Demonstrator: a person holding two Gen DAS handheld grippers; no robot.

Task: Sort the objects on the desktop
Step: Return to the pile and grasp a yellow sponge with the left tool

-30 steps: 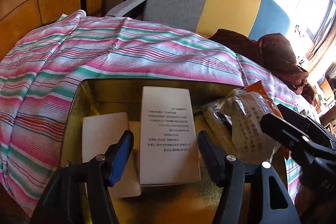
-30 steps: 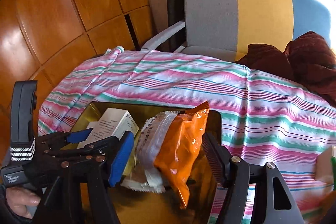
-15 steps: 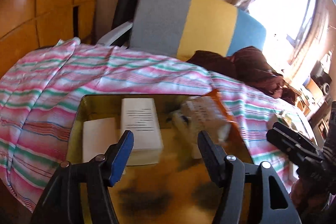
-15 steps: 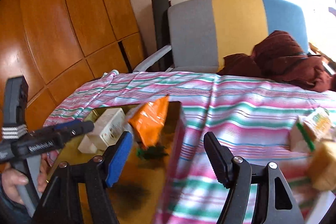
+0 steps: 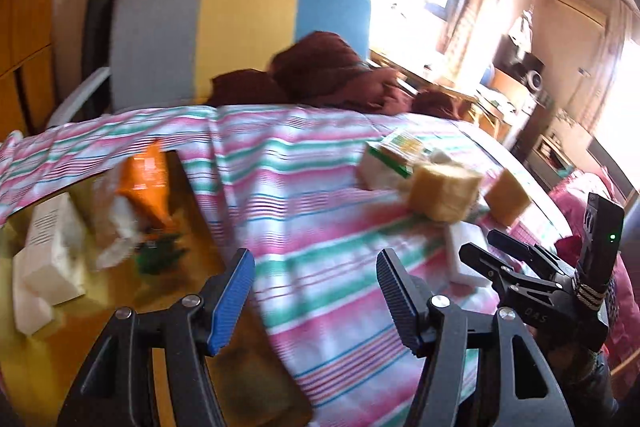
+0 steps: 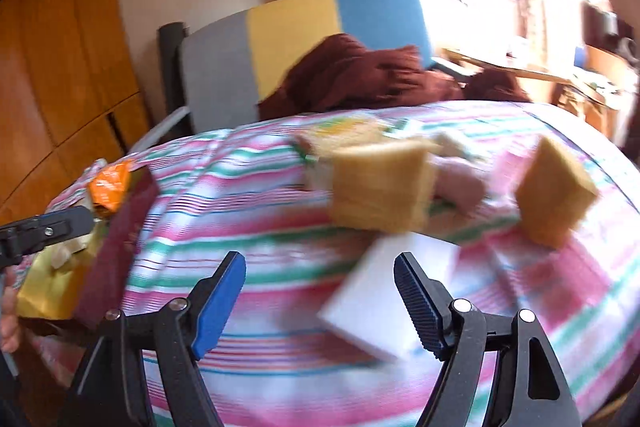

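My left gripper is open and empty above the striped cloth, just right of the gold tray. In the tray lie a white box and an orange snack bag. My right gripper is open over a flat white block, with nothing between its fingers. Beyond it stand two tan blocks and a green-and-white box. In the left wrist view the right gripper hovers by the white block. Both views are motion-blurred.
A striped cloth covers the table. A grey, yellow and blue chair with dark red cloth on it stands behind. The tray's maroon wall rises at left. A pink object lies behind the tan blocks.
The right gripper let go of the orange snack bag, which now lies in the tray. Both grippers swung right, away from the tray and toward the loose objects on the cloth.
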